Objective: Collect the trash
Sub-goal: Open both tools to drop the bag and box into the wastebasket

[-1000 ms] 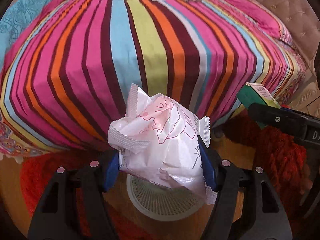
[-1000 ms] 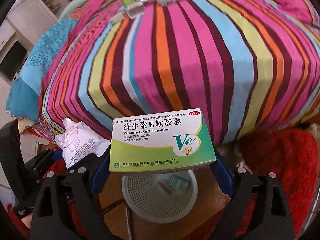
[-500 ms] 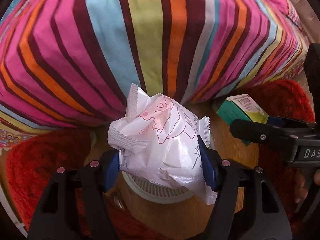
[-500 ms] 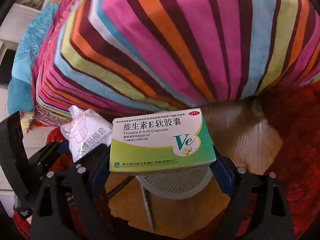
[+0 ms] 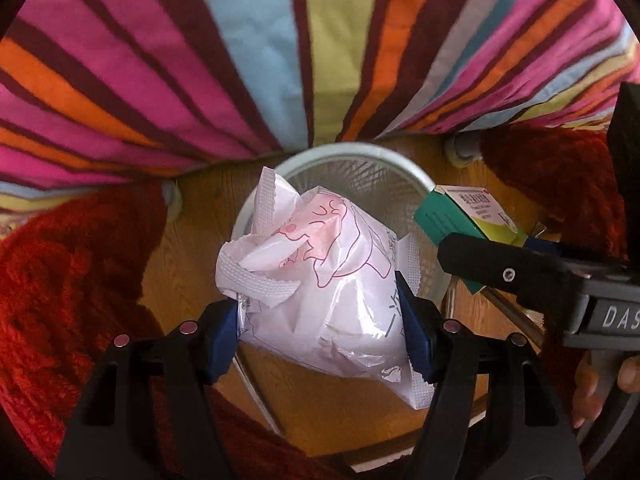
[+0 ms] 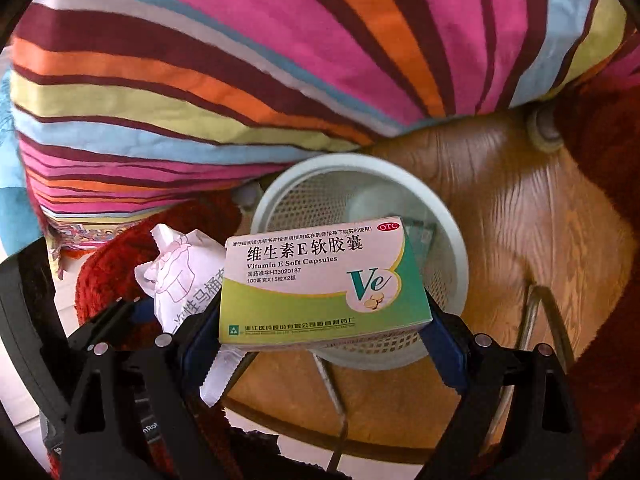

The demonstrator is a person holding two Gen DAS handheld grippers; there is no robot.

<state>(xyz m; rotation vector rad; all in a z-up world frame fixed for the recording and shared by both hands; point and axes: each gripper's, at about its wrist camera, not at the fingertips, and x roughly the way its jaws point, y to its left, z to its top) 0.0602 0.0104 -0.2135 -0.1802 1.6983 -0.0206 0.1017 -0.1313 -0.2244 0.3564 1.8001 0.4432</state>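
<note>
Left claw (image 5: pixel 324 328) pinching crumpled white plastic wrapper (image 5: pixel 320 280) between blue pads; right claw (image 6: pixel 324 332) pinching Vitamin E box (image 6: pixel 320 280) across its long axis, label face up. White mesh bin (image 6: pixel 452 240) stands on the wooden floor (image 6: pixel 540 216) at the foot of the striped bed (image 6: pixel 280 60), red rug (image 5: pixel 60 280) beside it. Key relation: the bin mouth lies ahead of and below both claws. In the left view the wrapper overlaps the rim; the box reads over the rim's near edge in the right view. Judgement: left hand better centred, release first. Risk: box catching the rim.
</note>
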